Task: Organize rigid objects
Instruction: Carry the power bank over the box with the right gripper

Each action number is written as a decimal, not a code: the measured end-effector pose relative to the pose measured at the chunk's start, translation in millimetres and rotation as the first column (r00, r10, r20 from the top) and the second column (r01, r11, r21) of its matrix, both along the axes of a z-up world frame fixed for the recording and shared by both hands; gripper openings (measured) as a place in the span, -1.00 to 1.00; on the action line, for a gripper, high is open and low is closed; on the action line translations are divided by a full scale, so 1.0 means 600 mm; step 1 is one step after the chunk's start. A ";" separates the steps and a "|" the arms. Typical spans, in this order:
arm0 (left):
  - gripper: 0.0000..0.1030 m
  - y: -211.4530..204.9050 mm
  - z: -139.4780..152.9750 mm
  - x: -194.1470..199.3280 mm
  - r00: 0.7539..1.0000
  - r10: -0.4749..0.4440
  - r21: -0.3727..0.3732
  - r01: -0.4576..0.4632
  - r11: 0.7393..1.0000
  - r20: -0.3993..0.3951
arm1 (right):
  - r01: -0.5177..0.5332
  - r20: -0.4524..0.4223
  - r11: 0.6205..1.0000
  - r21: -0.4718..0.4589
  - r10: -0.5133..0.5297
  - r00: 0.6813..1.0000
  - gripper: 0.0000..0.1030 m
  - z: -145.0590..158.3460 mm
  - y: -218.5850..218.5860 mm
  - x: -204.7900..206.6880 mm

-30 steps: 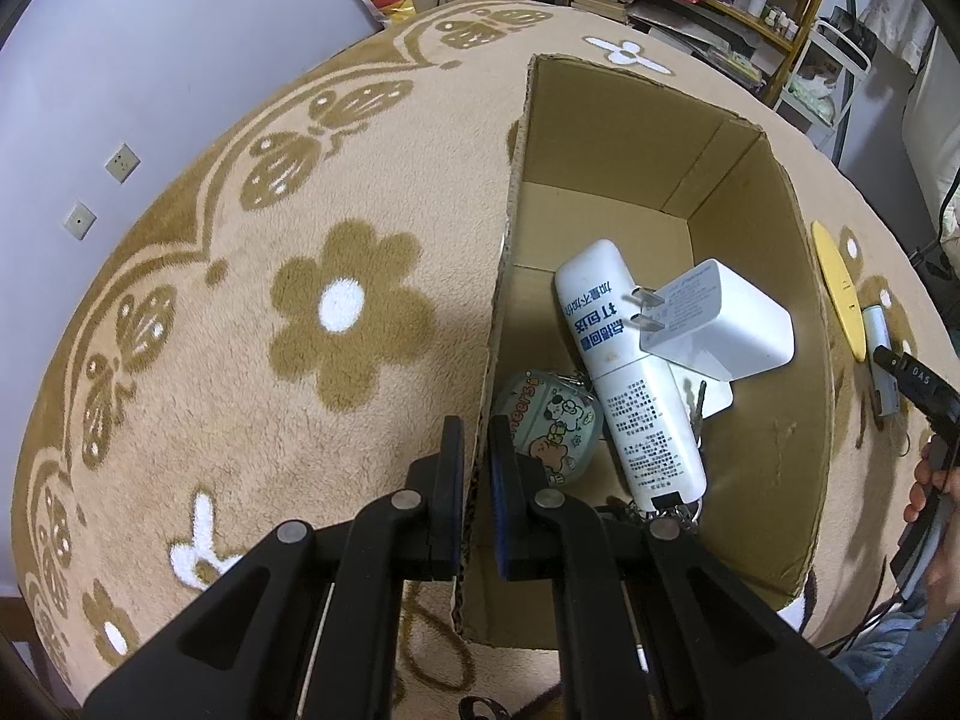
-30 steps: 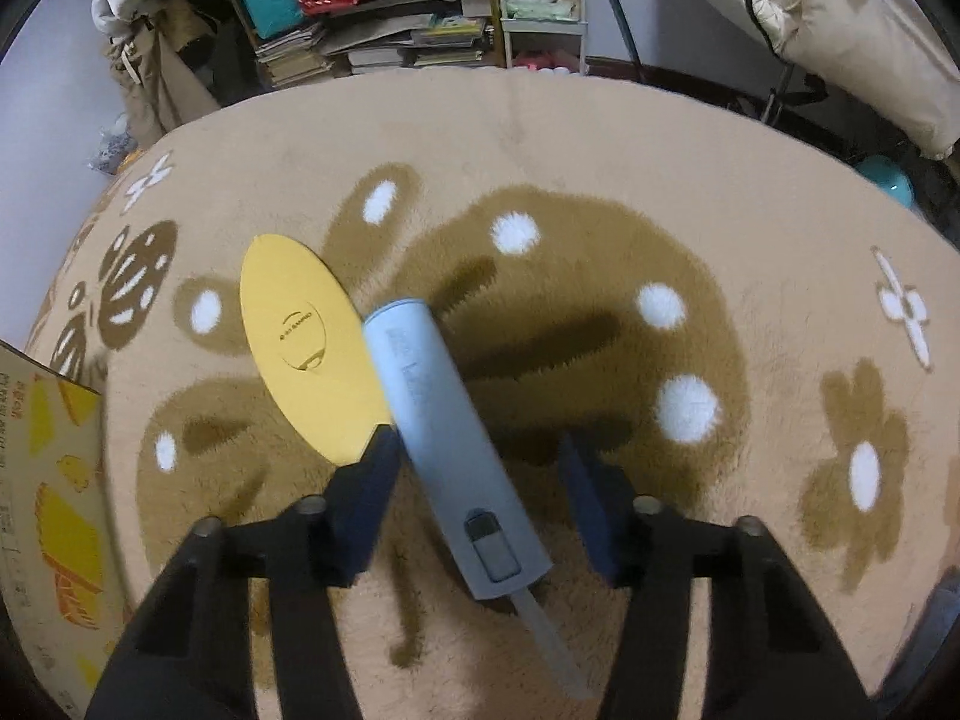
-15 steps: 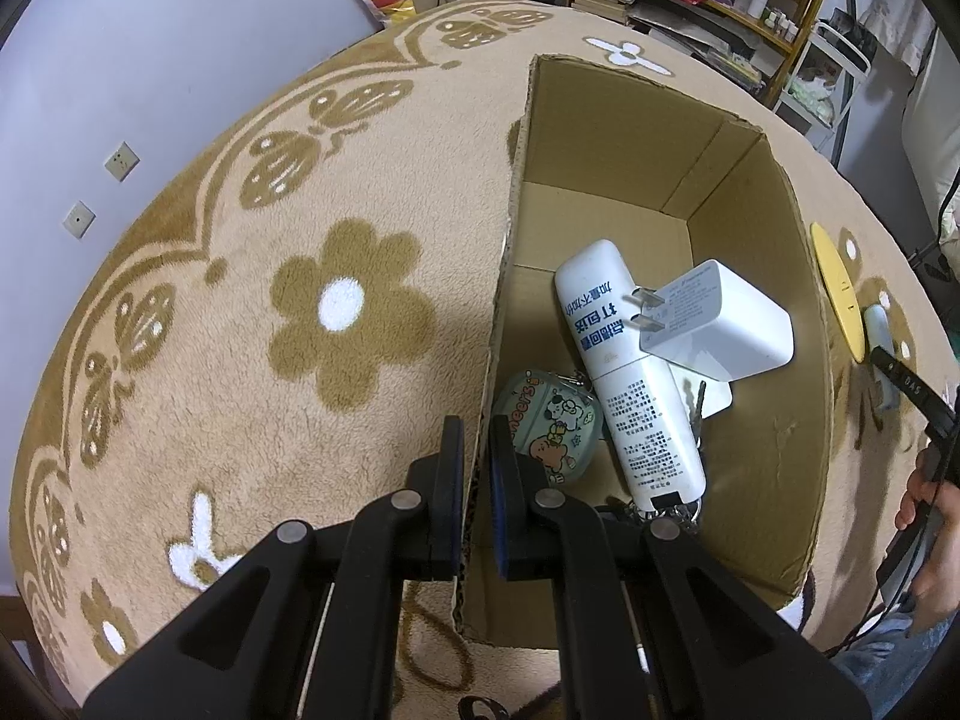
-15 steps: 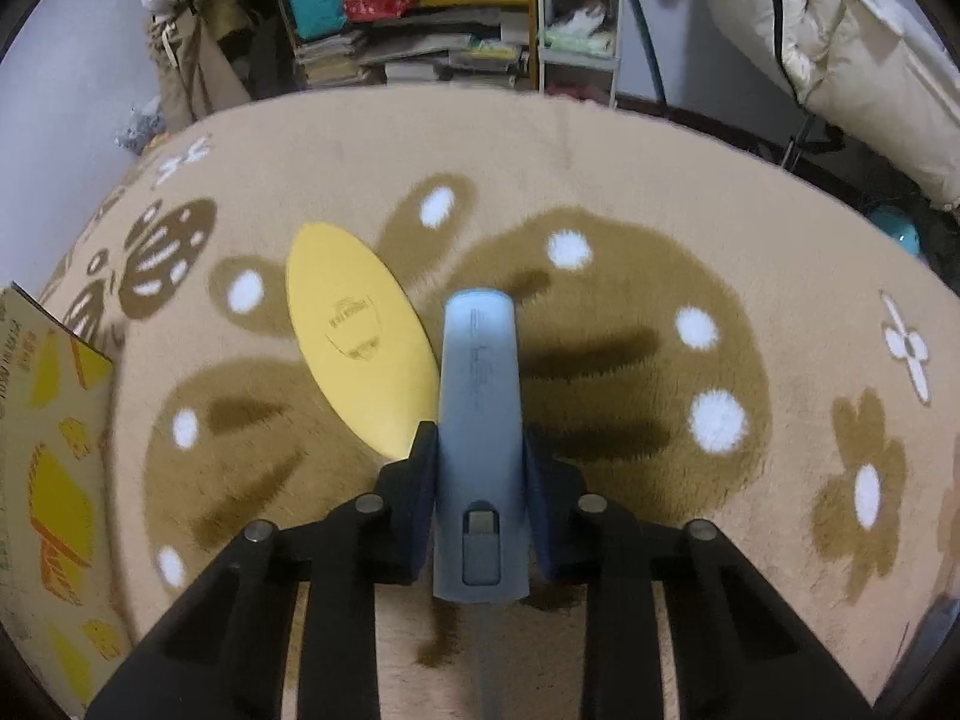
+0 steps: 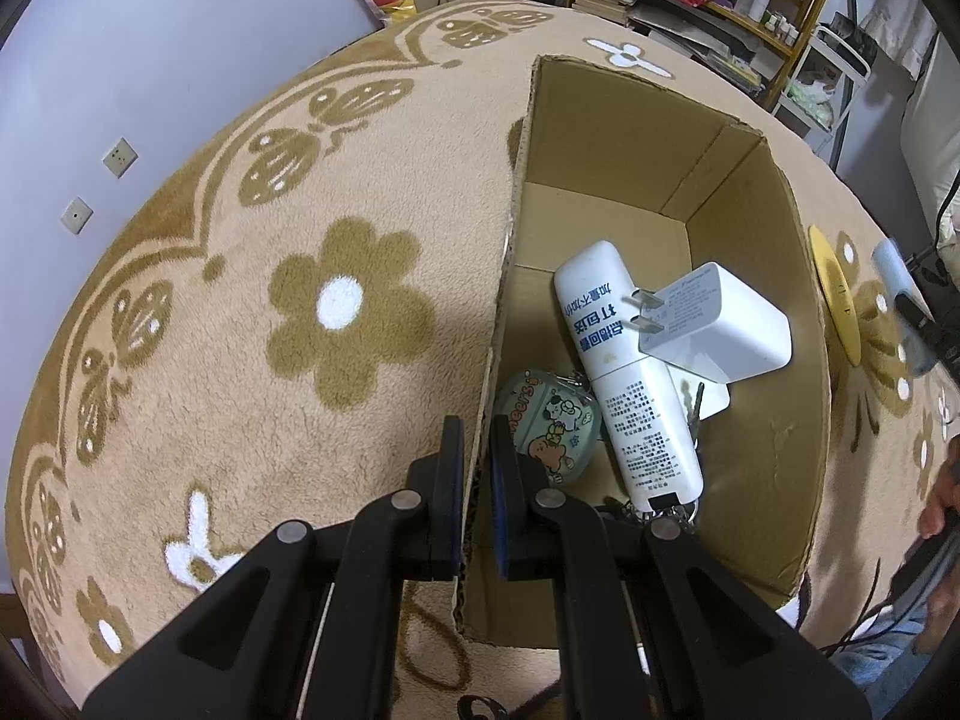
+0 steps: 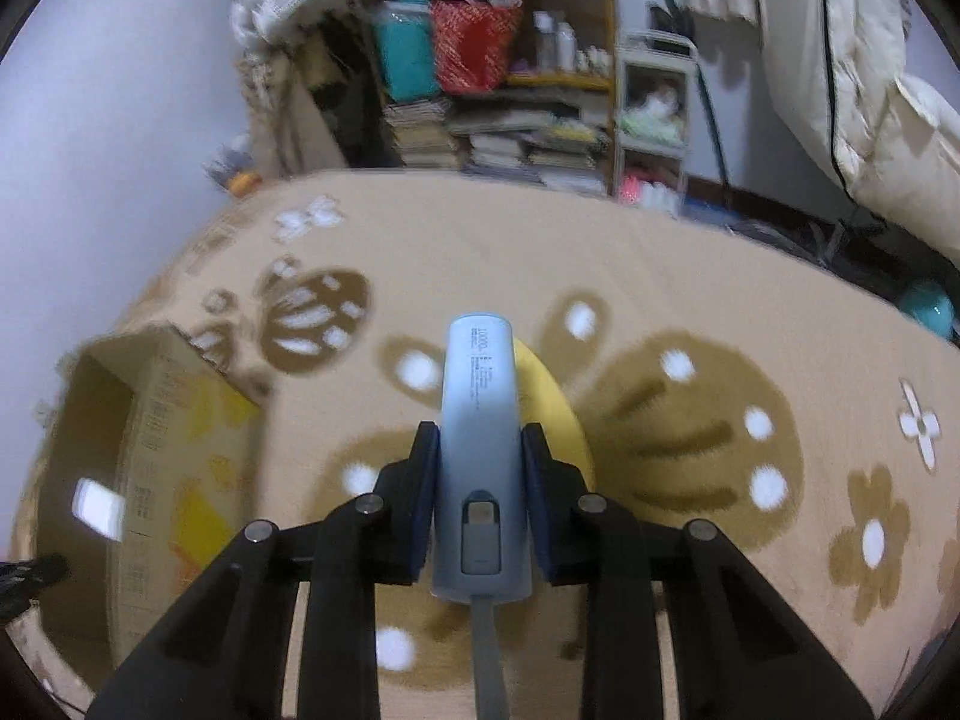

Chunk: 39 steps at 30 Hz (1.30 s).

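Beige carpet (image 5: 252,324) with brown flower and butterfly patterns covers the floor, and cluttered shelves (image 6: 528,60) of books and bottles stand along the far wall. An open cardboard box (image 5: 762,420) sits on the carpet. The left gripper (image 5: 477,468) is clamped on the box's near side wall, one finger outside and one inside. Inside the box lie a white tube (image 5: 624,372) with printed text, a white charger (image 5: 714,324) resting across the tube with its prongs toward the left wall, and a small cartoon-printed pouch (image 5: 549,429) in the near corner beside the inner finger. Something metallic shows at the tube's lower end; what it is cannot be told. The right gripper (image 6: 477,486) has just been closing and now grasps a pale blue power bank (image 6: 480,420) by its long sides, the body pointing forward and held clear of the carpet, a grey cable (image 6: 489,654) trailing from its near end. A yellow oval disc (image 6: 552,408) lies on the carpet just behind the power bank, outside the box's right wall.
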<state>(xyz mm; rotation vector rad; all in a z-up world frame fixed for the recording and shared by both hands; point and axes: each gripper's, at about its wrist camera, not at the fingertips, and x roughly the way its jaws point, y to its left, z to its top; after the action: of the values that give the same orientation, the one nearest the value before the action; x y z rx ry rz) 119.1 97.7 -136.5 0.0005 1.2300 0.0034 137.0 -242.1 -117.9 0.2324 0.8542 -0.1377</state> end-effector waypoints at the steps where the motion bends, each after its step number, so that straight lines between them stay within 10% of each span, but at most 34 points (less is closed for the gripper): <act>1: -0.85 0.001 0.000 0.000 1.000 0.000 0.000 0.000 1.000 0.000 | -0.016 0.024 1.000 0.004 0.016 1.000 -0.43 0.015 0.010 -0.001; 13: -0.85 0.003 0.000 0.000 1.000 0.008 -0.014 -0.008 1.000 0.000 | -0.248 0.147 0.967 0.052 0.238 0.960 -0.43 0.108 0.157 0.009; 39: -0.85 0.011 -0.002 0.005 1.000 0.010 -0.041 -0.010 0.999 -0.003 | -0.358 -0.013 0.932 0.061 0.359 0.933 -0.44 0.014 0.275 0.041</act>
<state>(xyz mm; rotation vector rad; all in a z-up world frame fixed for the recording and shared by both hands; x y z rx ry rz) 122.4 104.1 -138.0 -0.0420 1.2327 -0.0130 161.4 -76.9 -109.7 0.1253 0.9120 0.2275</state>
